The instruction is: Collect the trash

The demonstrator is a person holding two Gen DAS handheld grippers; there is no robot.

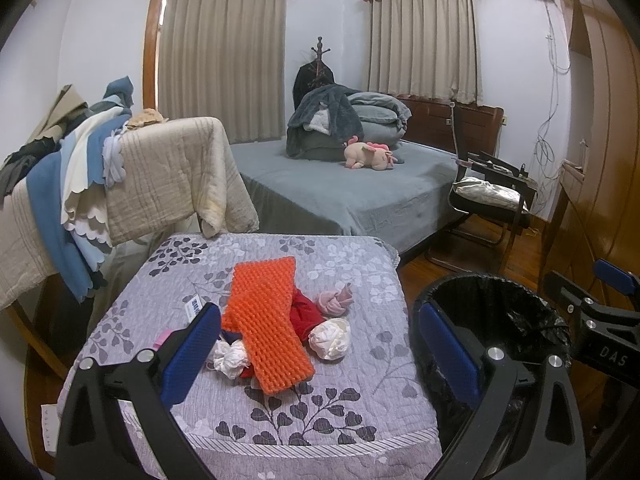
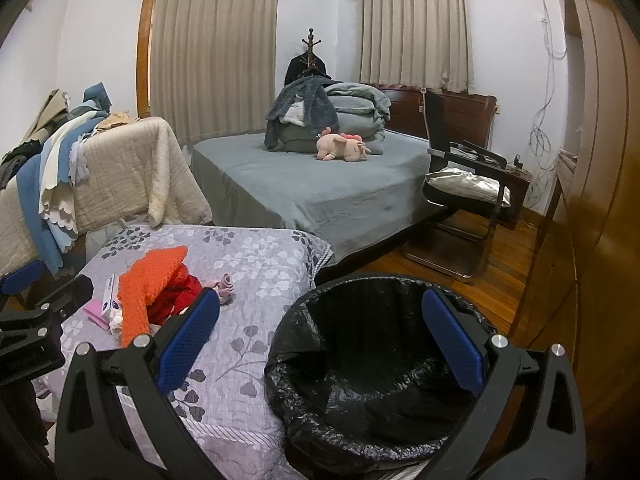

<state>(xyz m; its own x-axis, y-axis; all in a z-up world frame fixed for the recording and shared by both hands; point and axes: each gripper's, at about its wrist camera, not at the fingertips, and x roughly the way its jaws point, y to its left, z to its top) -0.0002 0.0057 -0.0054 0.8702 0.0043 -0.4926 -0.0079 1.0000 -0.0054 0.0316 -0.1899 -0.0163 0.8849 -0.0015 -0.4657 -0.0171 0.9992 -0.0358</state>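
Observation:
Two crumpled white paper wads [image 1: 331,337] [image 1: 229,358] lie on a floral quilted surface [image 1: 280,408] beside an orange knitted scarf [image 1: 264,320], a red cloth [image 1: 305,312] and a pink rolled sock [image 1: 336,301]. A small white box [image 2: 109,293] and a pink slip [image 2: 96,310] lie further left. My left gripper [image 1: 320,352] hovers open above the pile, holding nothing. My right gripper [image 2: 320,340] stands open and empty over a black-lined trash bin [image 2: 376,372], also at the right in the left wrist view [image 1: 496,312].
A grey bed [image 1: 344,188] with folded blankets and a pink plush toy [image 1: 370,155] lies beyond. A rack draped with cloths [image 1: 120,176] stands at the left. A black chair with a cushion [image 1: 490,196] and a wooden wardrobe [image 1: 600,160] are at the right.

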